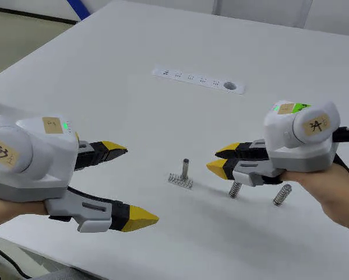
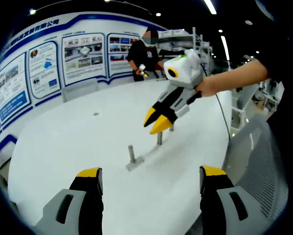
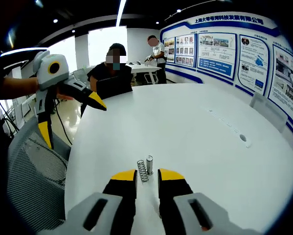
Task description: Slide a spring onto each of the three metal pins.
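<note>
Steel pin (image 1: 185,168) stands bare, its loose spring (image 1: 180,181) lying at the base, so it looks like the last to fit; a sprung pin (image 1: 235,189) and its neighbour (image 1: 282,195) seem done. Right gripper (image 1: 218,161) hovers near, jaws narrowed and empty, likely to pinch the spring; left gripper (image 1: 127,184) hangs wide apart, probably to steady.

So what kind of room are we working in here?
Probably an office meeting or demo room rather than a workshop: a big white conference table with a built-in power strip, blue-trimmed poster boards along the wall, and a mesh office chair.
</note>
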`<state>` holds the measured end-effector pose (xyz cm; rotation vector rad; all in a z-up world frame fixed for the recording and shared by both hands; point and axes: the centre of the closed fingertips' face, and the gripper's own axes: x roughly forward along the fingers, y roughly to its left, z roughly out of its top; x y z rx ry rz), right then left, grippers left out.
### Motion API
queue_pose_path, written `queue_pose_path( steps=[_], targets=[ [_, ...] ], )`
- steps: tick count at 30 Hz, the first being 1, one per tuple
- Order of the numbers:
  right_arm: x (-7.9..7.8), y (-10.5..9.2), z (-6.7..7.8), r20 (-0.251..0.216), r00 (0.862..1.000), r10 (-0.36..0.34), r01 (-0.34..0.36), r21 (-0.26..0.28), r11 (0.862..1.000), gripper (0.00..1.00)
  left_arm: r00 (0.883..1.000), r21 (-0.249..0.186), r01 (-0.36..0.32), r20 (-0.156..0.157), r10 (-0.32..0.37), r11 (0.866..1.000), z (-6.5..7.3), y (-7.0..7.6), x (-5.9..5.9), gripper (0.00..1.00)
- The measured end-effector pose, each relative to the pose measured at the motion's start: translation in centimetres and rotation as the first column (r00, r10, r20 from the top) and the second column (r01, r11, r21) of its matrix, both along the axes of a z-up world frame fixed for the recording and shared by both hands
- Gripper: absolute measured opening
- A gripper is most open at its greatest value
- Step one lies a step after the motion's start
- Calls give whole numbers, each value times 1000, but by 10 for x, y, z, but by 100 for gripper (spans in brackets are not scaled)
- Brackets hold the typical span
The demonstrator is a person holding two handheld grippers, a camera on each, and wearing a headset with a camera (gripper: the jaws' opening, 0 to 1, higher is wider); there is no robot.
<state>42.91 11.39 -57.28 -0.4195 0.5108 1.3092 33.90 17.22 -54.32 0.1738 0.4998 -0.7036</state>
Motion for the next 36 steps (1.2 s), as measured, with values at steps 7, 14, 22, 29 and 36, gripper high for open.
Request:
queue_pose_path(
  steps=[7, 14, 22, 29, 36],
  targets=[
    [-4, 9, -22, 11, 998, 67, -65, -81, 995, 17, 1000, -23, -15, 13, 15, 1000, 4, 2, 5, 84],
    [-7, 17, -46, -12, 995, 101, -102, -158, 982, 18, 1000, -4, -4, 3, 4, 1000, 2, 3, 11, 85],
    [-5, 22, -68, -6, 994, 107, -105, -236, 966, 18, 1000, -29, -7, -10, 7, 1000, -2, 1, 13, 84],
    [4, 25, -81, -41, 995, 86, -94, -258, 962, 18, 1000, -34, -22, -9, 21, 999, -1, 7, 13, 84],
    [6, 27, -92, -58, 995, 79, -93, -288, 953, 17, 999, -36, -46, -13, 45, 998, -1, 18, 11, 83]
  ],
)
